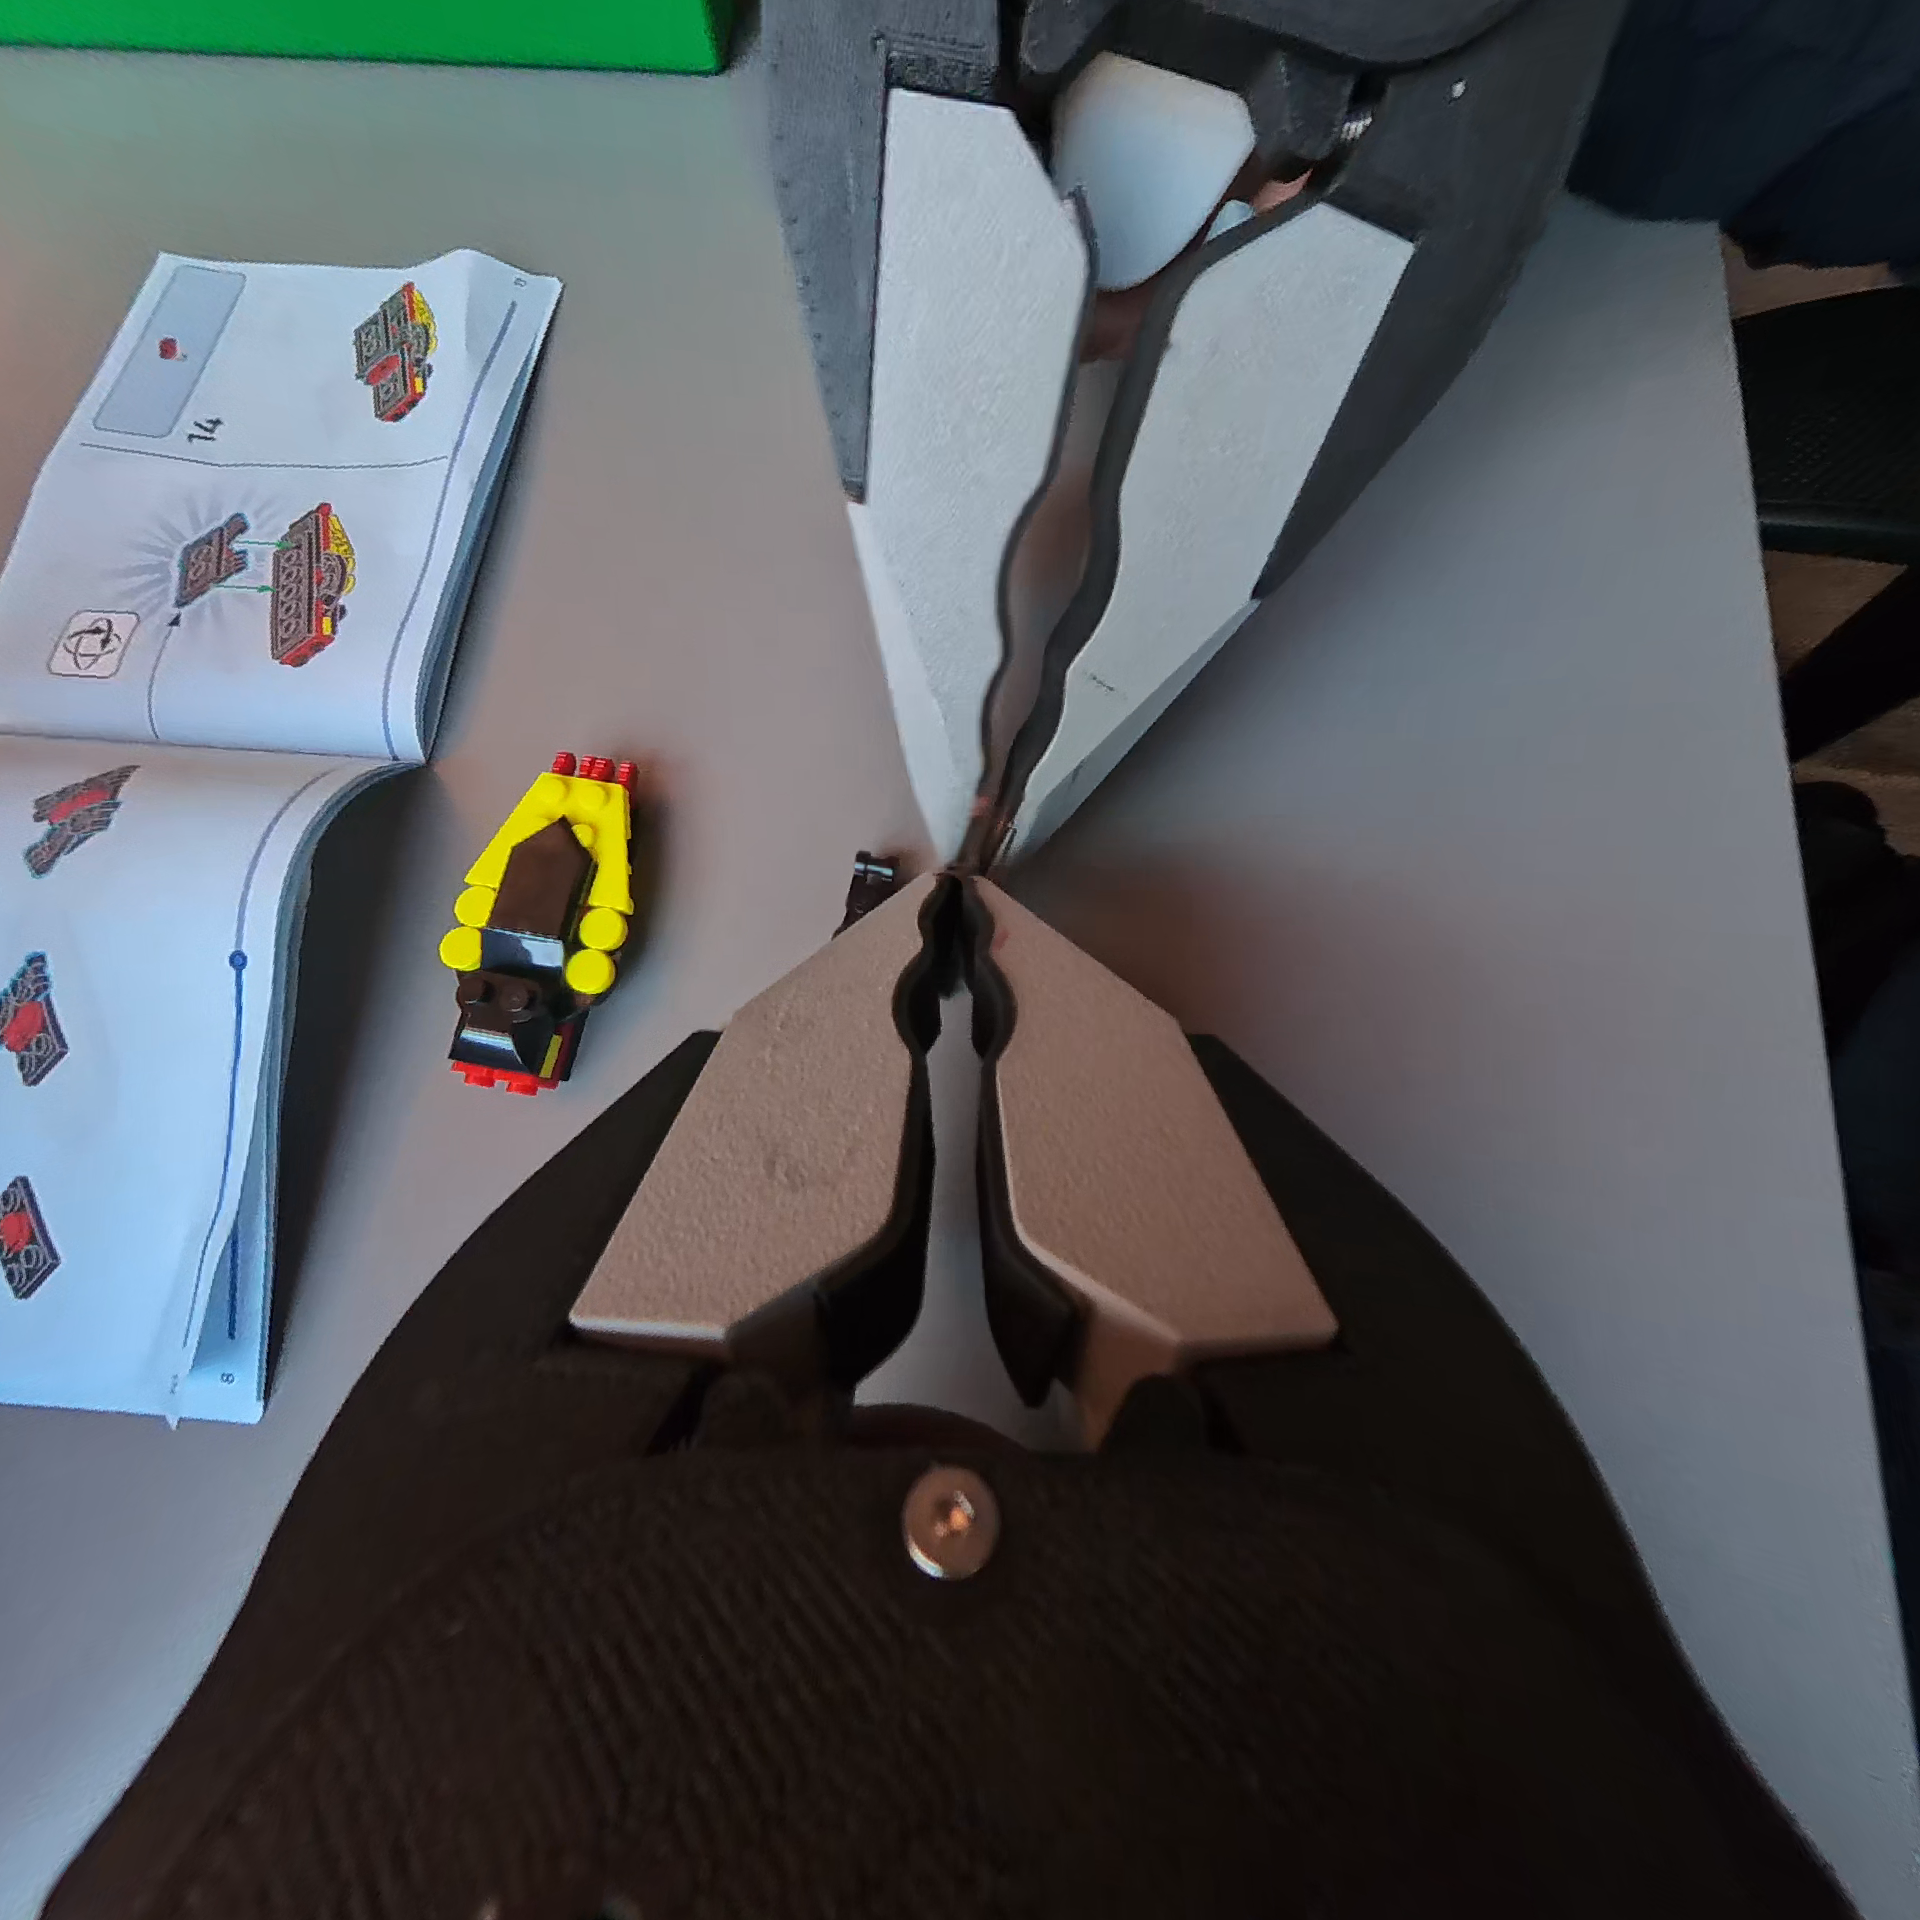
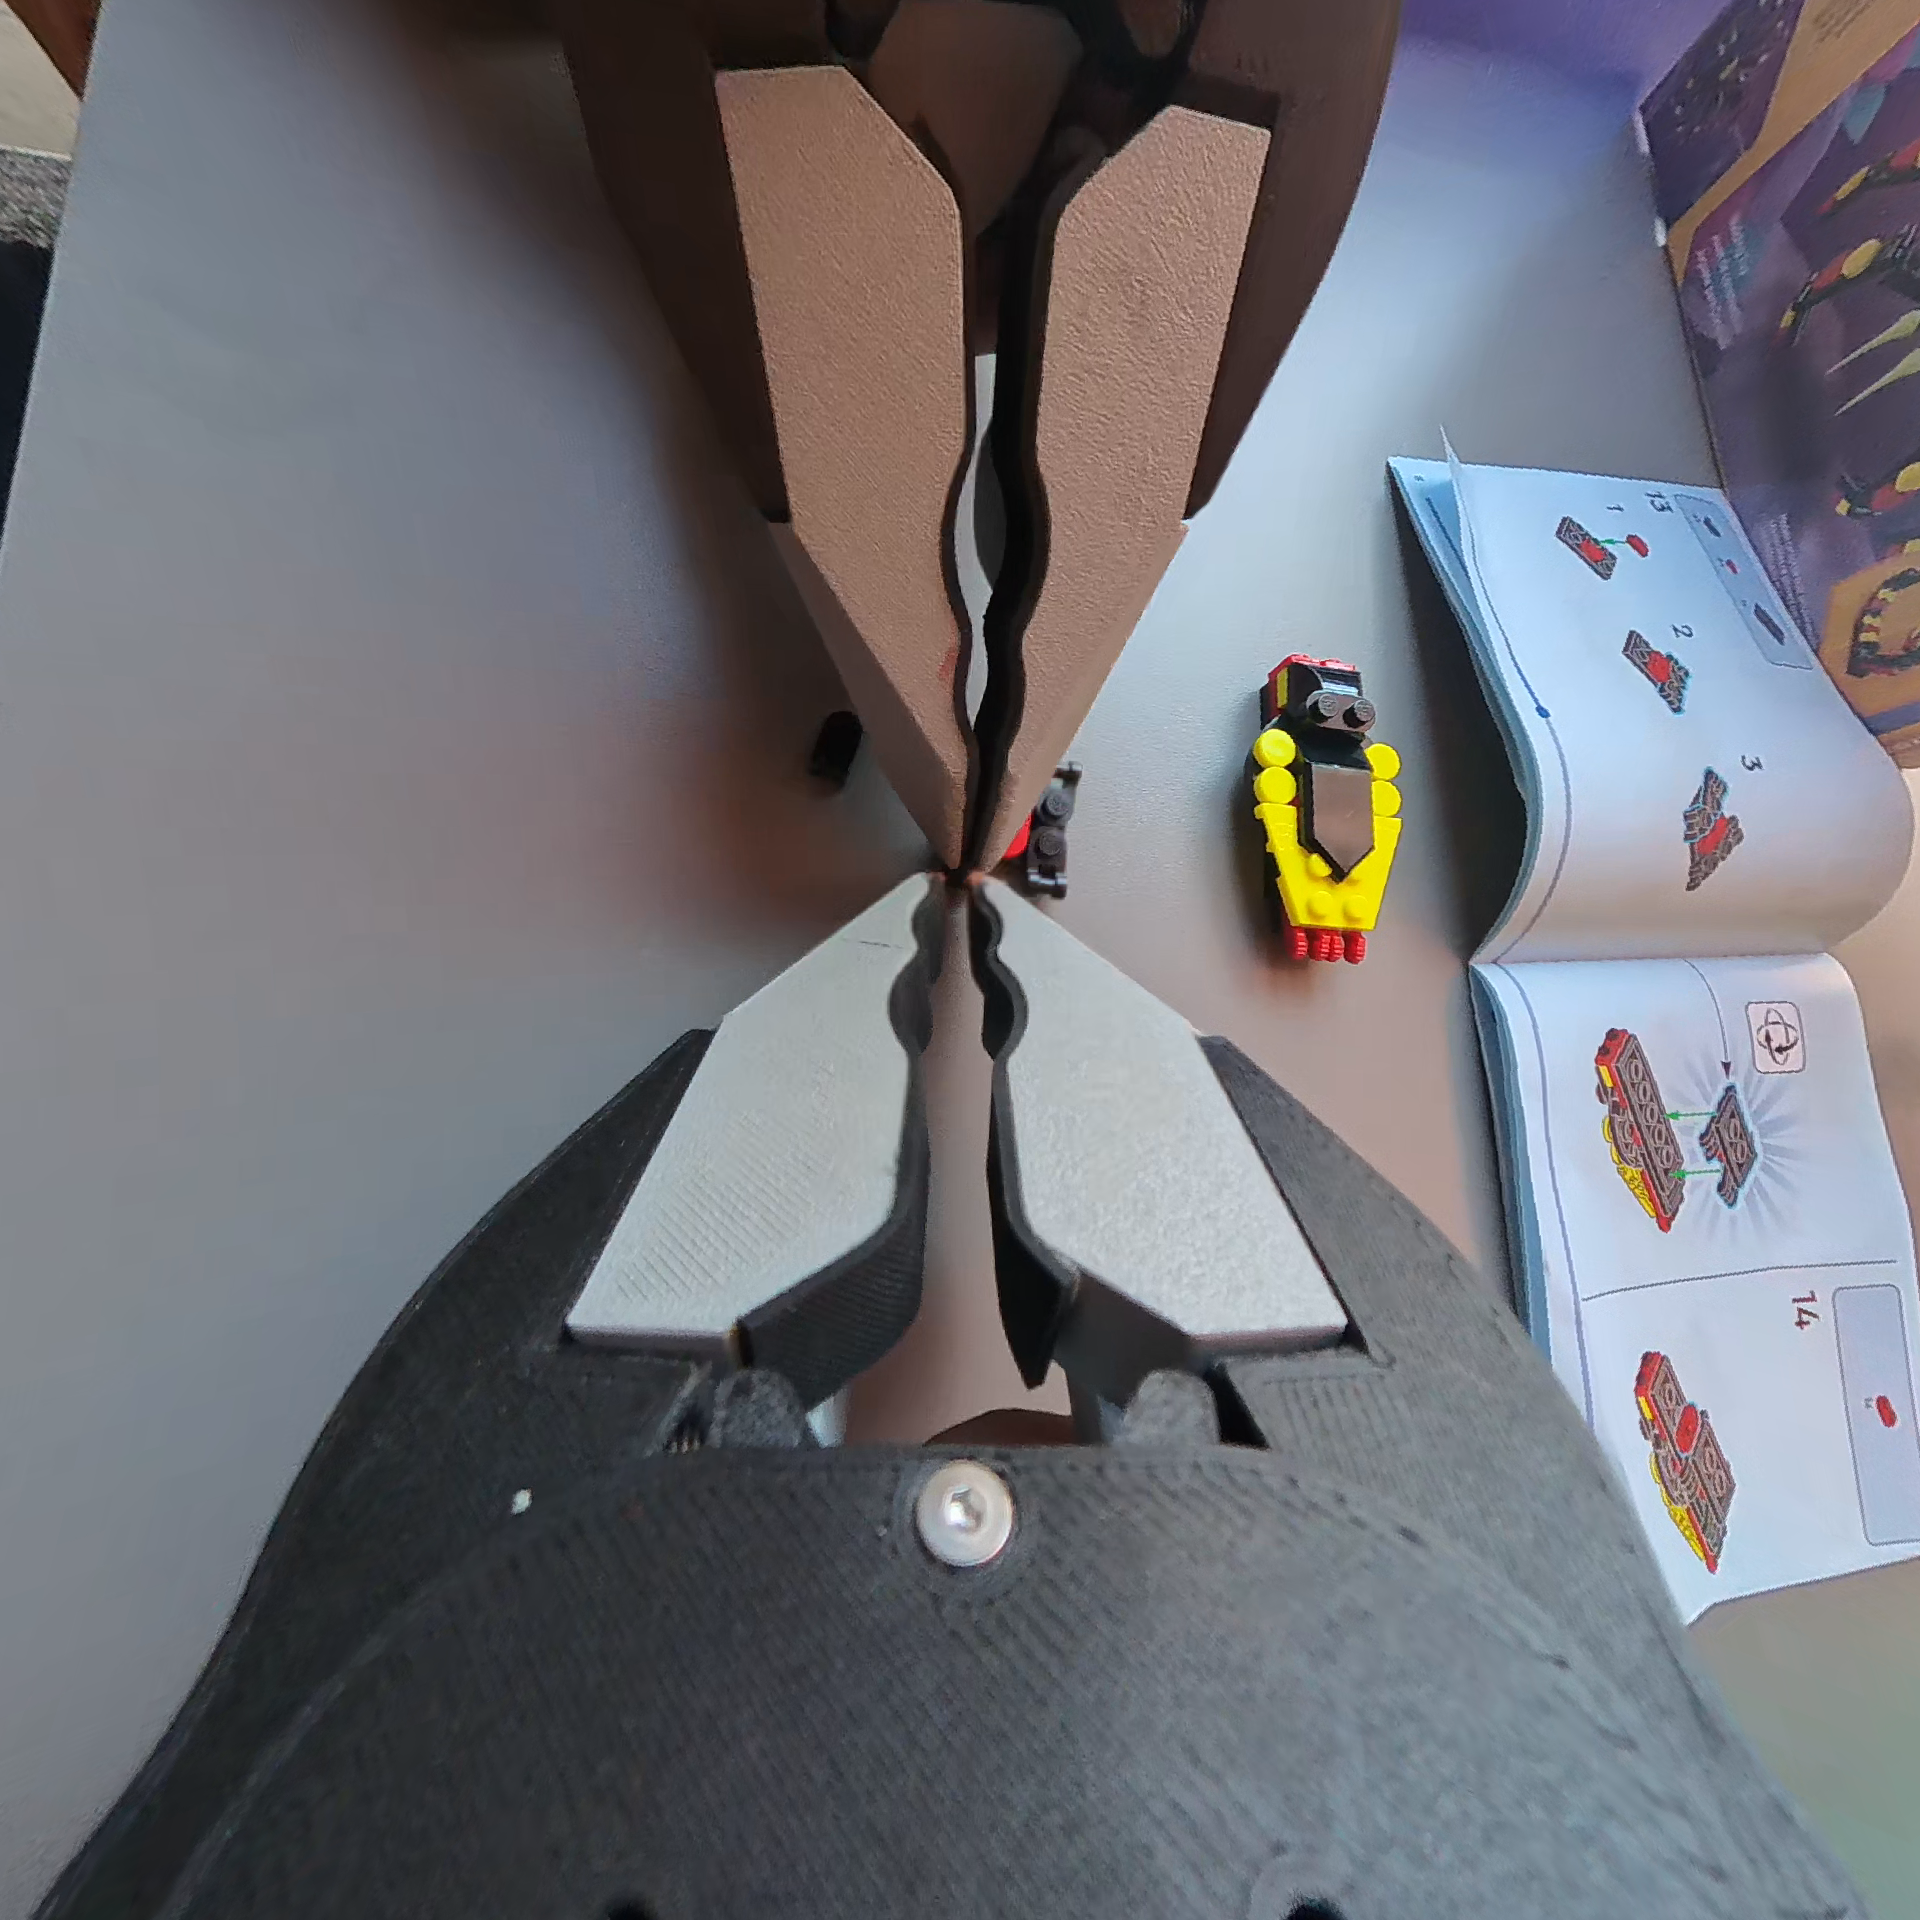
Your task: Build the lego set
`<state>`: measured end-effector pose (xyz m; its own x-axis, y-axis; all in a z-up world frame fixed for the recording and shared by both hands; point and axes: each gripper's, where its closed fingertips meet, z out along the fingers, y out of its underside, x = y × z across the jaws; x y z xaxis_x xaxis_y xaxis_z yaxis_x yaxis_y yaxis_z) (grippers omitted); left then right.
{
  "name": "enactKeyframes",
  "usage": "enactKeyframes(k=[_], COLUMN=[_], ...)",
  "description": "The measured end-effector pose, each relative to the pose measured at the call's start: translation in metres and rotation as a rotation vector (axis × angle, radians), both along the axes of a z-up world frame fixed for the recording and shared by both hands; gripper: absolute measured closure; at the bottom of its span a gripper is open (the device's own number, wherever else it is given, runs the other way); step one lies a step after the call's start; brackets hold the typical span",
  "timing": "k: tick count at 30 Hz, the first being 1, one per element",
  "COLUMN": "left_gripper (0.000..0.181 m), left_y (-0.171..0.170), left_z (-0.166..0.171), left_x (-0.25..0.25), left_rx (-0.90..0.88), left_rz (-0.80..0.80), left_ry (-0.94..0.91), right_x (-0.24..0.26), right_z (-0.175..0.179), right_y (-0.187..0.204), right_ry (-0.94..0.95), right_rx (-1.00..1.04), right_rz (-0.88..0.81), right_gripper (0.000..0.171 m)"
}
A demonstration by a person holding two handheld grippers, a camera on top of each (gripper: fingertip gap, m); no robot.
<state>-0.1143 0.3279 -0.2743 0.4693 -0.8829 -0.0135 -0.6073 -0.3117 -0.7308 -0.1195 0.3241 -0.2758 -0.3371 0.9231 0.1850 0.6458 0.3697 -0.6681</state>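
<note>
My left gripper (image 1: 951,883), with tan fingers, and my right gripper (image 2: 951,883), with grey fingers, are both shut and meet tip to tip low over the grey table (image 1: 1403,935). Each also shows in the other's view, the right gripper (image 1: 987,836) and the left gripper (image 2: 966,862). A small dark Lego piece (image 2: 1051,831) with a red part beside it sits right at the tips, partly hidden behind the left gripper's finger; it also shows in the left wrist view (image 1: 871,883). I cannot tell whether either gripper holds it. The yellow, black and red Lego model (image 1: 545,925) (image 2: 1325,821) lies apart on the table.
The open instruction booklet (image 1: 260,520) (image 2: 1683,1039) lies beyond the model. The Lego box (image 2: 1808,312) lies behind the booklet. A green box (image 1: 364,31) is at the far edge. The table edge (image 1: 1766,623) runs near a dark chair. Less than 4 cm separates the two grippers' tips.
</note>
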Motion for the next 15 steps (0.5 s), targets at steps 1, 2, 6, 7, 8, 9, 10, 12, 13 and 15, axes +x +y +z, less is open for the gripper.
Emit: enactKeyframes(k=[1,2,6,7,8,9,10,12,13,15], left_gripper=[0.181,0.181,0.181,0.181,0.181,0.181,0.181,0.181,0.181,0.181], left_y=[0.001,0.001,0.001,0.001,0.002,0.003,0.005,0.006,0.007,0.006], left_z=[-0.001,-0.001,-0.001,-0.001,-0.001,-0.001,-0.001,-0.001,0.0,0.01], left_x=[-0.001,-0.001,0.0,-0.001,-0.001,-0.002,-0.004,-0.006,-0.007,-0.004], left_rx=[0.0,0.0,-0.012,-0.023,-0.028,-0.026,-0.025,-0.03,-0.03,-0.029], left_rz=[0.001,0.001,0.004,0.008,0.014,0.021,0.031,0.041,0.044,0.034], left_ry=[0.005,0.002,-0.016,-0.021,-0.025,-0.027,-0.028,-0.033,-0.039,-0.103], right_x=[0.0,0.0,0.001,0.001,0.001,0.001,0.0,-0.001,-0.001,0.0], right_z=[0.001,0.001,0.003,0.004,0.005,0.006,0.007,0.008,0.007,0.004], right_y=[-0.001,0.0,0.003,0.004,0.003,0.002,0.002,0.001,0.002,0.004], right_ry=[0.003,0.007,0.015,0.02,0.025,0.031,0.038,0.041,0.039,0.031], right_rx=[-0.003,-0.003,-0.001,-0.003,-0.01,-0.017,-0.02,-0.021,-0.016,-0.015], right_rz=[0.002,0.0,-0.014,-0.017,-0.016,-0.014,-0.012,-0.012,-0.015,-0.024], right_gripper=[0.171,0.171,0.168,0.168,0.168,0.168,0.168,0.169,0.169,0.168])
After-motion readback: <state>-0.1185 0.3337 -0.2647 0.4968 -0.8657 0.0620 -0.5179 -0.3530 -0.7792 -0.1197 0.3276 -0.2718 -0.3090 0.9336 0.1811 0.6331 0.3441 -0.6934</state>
